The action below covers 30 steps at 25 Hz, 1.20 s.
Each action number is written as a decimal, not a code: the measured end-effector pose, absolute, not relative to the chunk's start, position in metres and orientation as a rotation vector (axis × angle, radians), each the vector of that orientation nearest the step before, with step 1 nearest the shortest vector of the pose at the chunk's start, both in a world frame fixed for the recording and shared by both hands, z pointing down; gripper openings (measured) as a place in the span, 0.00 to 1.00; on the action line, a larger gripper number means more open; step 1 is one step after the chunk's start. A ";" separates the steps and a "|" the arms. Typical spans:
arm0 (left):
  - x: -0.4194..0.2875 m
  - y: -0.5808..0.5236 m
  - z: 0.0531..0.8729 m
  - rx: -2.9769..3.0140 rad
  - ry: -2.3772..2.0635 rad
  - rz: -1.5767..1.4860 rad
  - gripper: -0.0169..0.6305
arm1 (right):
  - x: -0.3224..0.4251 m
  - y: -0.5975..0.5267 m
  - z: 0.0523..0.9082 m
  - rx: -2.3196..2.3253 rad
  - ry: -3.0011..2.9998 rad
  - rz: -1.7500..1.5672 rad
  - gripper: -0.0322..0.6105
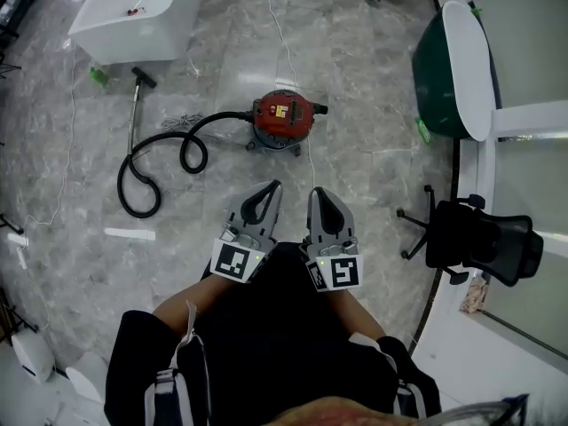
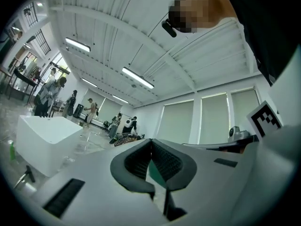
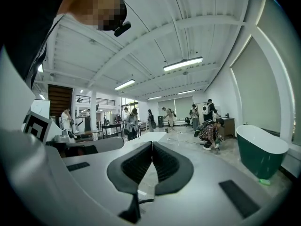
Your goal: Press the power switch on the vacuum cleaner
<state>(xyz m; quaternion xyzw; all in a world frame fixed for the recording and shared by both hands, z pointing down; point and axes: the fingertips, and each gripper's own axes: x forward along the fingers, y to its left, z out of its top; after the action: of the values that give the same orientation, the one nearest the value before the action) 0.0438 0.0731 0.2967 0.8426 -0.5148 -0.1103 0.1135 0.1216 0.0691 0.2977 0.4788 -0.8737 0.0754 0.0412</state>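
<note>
1. Grey marbled floor fills the head view. No table is involved, and everything stands directly on the floor.
2. Toward the floor's upper-left corner sits a white tub. Below it a black hose loops across the floor and runs right to the machine.
3. The vacuum cleaner, red and round, rests on the floor near the upper middle of the view. It is well ahead of the person and well apart from both pairs of tongs. A yellowish patch shows on its top, but the power switch is too small to pick out.
4. The left tongs are clenched, tips meeting with nothing between them. They are held close to the body and point toward the vacuum.
5. The right tongs, just beside the left, are likewise clenched on nothing and point the same way.
6. At the floor's right edge stand a green tub and a black office chair, both clear of the path.
7. Judged from this, the task is at its very start and the approach has not yet been made. The next move calls for stepping forward, stooping, and finding the switch on the red body. One clenched tip can then be brought straight down on it, since meeting tips make a firm pressing point.
</note>
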 end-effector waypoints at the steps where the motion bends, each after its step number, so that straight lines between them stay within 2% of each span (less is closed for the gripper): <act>1: 0.042 0.065 0.295 2.480 -1.502 -0.324 0.06 | 0.120 0.061 0.296 1.484 -2.669 0.221 0.08; 11: 0.055 0.018 0.285 2.579 -1.443 -0.305 0.06 | 0.111 0.020 0.295 1.506 -2.686 0.217 0.08; 30: 0.058 -0.030 0.284 2.473 -1.684 -0.220 0.06 | 0.132 -0.056 0.304 1.334 -2.765 0.284 0.08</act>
<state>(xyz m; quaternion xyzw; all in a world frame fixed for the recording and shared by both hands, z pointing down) 0.0580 -0.0298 0.2838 0.8222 -0.5600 -0.0732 0.0709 0.1316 -0.0557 0.3044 0.4325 -0.8965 0.0920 0.0295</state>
